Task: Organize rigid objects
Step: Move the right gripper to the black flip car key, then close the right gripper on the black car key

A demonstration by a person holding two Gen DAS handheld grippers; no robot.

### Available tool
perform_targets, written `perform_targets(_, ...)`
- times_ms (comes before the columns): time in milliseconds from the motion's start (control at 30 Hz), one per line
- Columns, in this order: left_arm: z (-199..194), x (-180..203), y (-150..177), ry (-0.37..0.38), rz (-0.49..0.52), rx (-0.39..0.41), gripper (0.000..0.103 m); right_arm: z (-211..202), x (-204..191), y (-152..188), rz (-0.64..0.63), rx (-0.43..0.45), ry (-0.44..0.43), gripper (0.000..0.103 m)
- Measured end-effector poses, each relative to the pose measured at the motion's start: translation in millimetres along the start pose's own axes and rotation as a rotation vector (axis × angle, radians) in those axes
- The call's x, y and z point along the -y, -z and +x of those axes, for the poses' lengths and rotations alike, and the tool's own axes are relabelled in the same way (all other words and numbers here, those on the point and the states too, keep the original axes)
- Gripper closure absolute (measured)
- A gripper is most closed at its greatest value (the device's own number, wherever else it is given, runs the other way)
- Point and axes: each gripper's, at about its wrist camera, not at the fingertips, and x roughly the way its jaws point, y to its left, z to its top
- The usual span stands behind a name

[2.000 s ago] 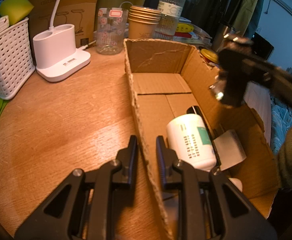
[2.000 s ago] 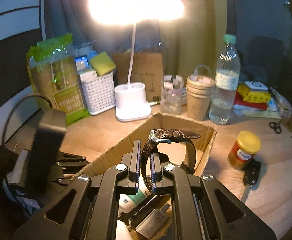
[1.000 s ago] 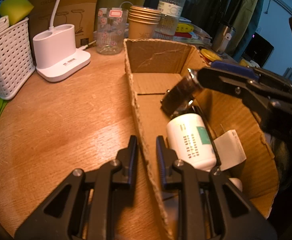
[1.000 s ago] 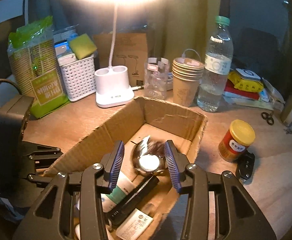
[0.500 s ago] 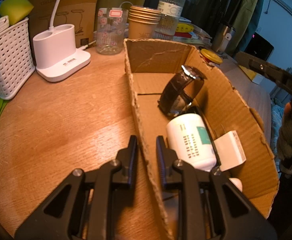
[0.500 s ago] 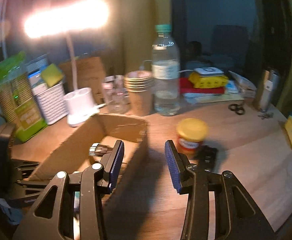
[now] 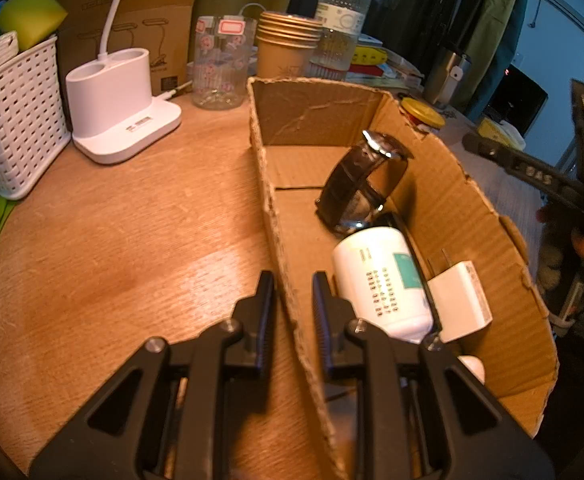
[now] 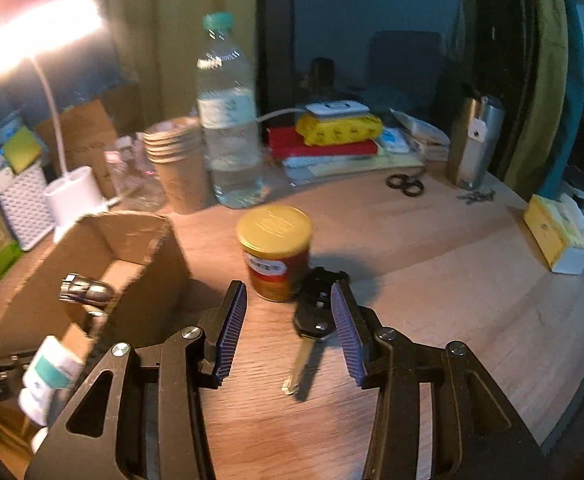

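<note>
My left gripper is shut on the left wall of the open cardboard box. Inside the box a dark-strapped wristwatch stands on edge beside a white bottle and a white charger. In the right wrist view the box lies to the left with the watch showing in it. My right gripper is open over the wooden table, right of the box. A black car key lies on the table below the gap, close to the right finger. A yellow-lidded jar stands just beyond.
Along the back stand a water bottle, stacked paper cups, a white lamp base and a white basket. Scissors, a steel flask and a tissue box sit far right near the table's curved edge.
The right gripper opened, left the watch in the box and swung right, out over the key and jar. The left gripper kept its hold on the box wall.
</note>
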Motion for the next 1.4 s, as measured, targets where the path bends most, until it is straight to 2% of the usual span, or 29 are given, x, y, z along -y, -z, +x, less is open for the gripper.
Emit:
perform_targets(233, 0, 0, 0, 0.000, 0.000, 0.000, 0.082, 33, 13, 7, 0.033, -0.074, 0.023, 0.056)
perform_targets(400, 0, 0, 0, 0.000, 0.000, 0.000, 0.082, 47, 19, 8, 0.063, -0.116, 0.018, 0.056)
perform_targets(700, 0, 0, 0, 0.000, 0.000, 0.000, 0.082, 66, 23, 2, 0.060, -0.172, 0.059, 0.054)
perform_targets(1033, 0, 0, 0, 0.000, 0.000, 0.000, 0.082, 82, 20, -2, 0.050, -0.218, 0.085, 0.053)
perform_targets(1267, 0, -1, 0, 0.000, 0.000, 0.000, 0.082, 82, 19, -2, 0.048, -0.221, 0.085, 0.053)
perform_targets(1400, 0, 0, 0, 0.000, -0.001, 0.000, 0.082, 82, 18, -2, 0.045, -0.217, 0.072, 0.061)
